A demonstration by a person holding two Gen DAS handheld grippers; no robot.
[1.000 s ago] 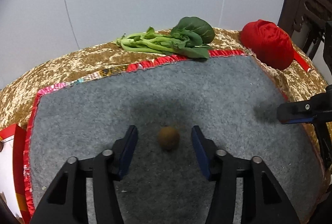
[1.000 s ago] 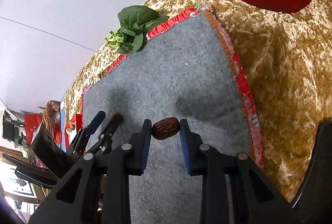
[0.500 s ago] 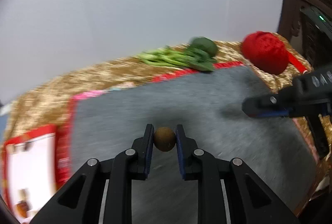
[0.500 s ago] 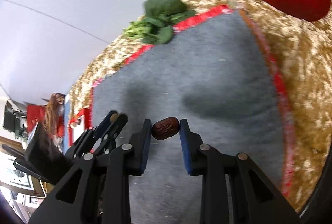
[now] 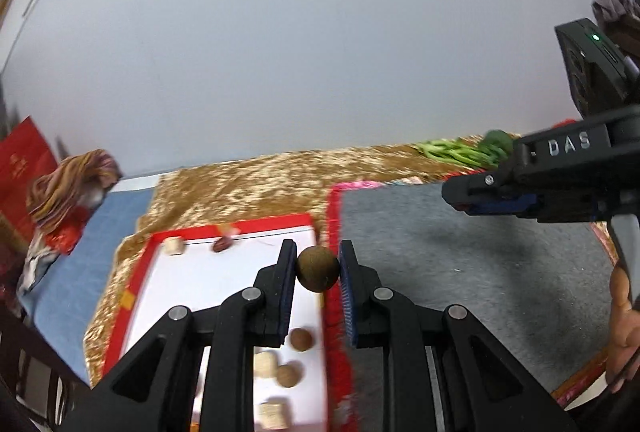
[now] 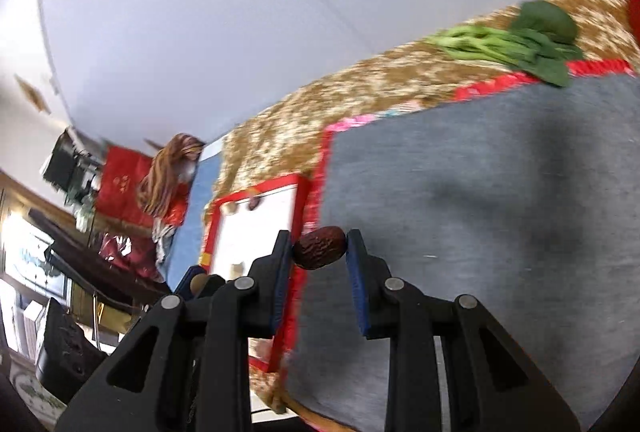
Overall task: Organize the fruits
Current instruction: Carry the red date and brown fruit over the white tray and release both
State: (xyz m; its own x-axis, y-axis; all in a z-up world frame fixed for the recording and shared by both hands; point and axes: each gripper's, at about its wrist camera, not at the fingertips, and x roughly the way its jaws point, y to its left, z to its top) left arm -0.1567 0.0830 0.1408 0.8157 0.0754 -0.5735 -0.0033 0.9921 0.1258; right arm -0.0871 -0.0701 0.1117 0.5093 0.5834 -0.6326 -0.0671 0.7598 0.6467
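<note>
Both hand-held grippers held fruit above the red-rimmed tray's edge.

In the left wrist view, the left hand-held gripper (image 5: 318, 268) was closed on a round brown fruit (image 5: 317, 269) at frame centre, over the right edge of the white tray (image 5: 208, 278), where two similar brown fruits (image 5: 301, 339), pale cubes (image 5: 266, 363) and a dark red date (image 5: 222, 244) lay. In the right wrist view, the right hand-held gripper (image 6: 319, 248) pinched a wrinkled red date (image 6: 319, 247) at lower centre, over the grey mat (image 6: 500, 200) beside the tray. Leafy greens (image 6: 516, 42) lay at upper right on the gold cloth (image 6: 360, 92) of the table.
</note>
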